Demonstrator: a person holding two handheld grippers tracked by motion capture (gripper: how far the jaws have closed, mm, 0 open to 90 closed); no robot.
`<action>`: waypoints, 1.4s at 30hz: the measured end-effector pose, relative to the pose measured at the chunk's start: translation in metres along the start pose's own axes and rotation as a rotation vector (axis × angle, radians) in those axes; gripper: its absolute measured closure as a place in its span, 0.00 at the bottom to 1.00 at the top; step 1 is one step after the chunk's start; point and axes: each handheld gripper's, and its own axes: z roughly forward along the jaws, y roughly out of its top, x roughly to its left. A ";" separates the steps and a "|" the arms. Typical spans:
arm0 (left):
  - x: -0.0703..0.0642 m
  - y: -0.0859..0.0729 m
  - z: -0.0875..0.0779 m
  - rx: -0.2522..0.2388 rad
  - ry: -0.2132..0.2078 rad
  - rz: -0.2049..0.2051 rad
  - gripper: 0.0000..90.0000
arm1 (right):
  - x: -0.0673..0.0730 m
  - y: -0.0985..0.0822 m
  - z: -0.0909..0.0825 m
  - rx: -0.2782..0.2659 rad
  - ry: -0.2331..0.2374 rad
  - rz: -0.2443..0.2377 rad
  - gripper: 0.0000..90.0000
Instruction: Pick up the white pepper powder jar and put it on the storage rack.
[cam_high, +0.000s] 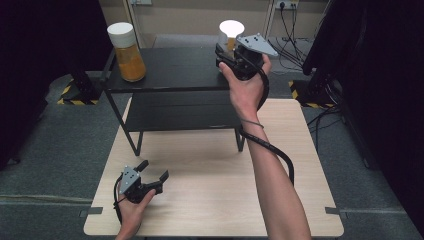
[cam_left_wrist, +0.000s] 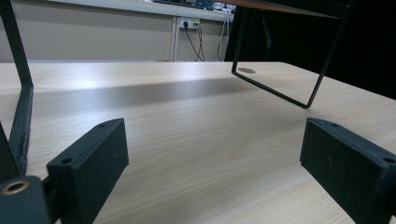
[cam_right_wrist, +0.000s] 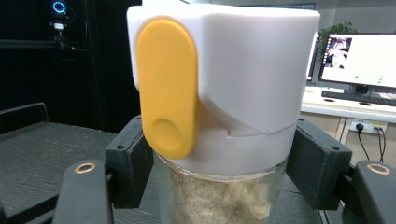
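The jar (cam_right_wrist: 219, 112) is clear glass, filled with a pale, sandy-beige powder or crumb. Its cap is a tall white plastic piece with an angled seam, bearing an elongated yellow-orange flip tab with a round dimple near the lower end. It stands upright in the centre of the right gripper view. In the high view the jar (cam_high: 231, 31) sits at the upper middle, its white cap glaring, above the black shelf (cam_high: 175, 70).

Open tabletop (cam_high: 215, 195) in front, black shelf rack (cam_high: 175, 90) blocking the rear, orange-filled jar (cam_high: 127, 52) on its left end
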 end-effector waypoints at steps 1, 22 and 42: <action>0.000 0.000 0.000 0.000 0.000 0.001 0.08 | 0.000 0.000 0.000 0.000 0.000 -0.002 0.34; 0.000 0.000 0.000 0.000 0.000 0.005 0.08 | -0.001 -0.005 0.002 -0.004 -0.007 0.008 0.33; -0.001 0.000 0.001 -0.001 0.000 0.005 0.08 | -0.011 -0.008 -0.014 -0.003 0.039 0.028 0.13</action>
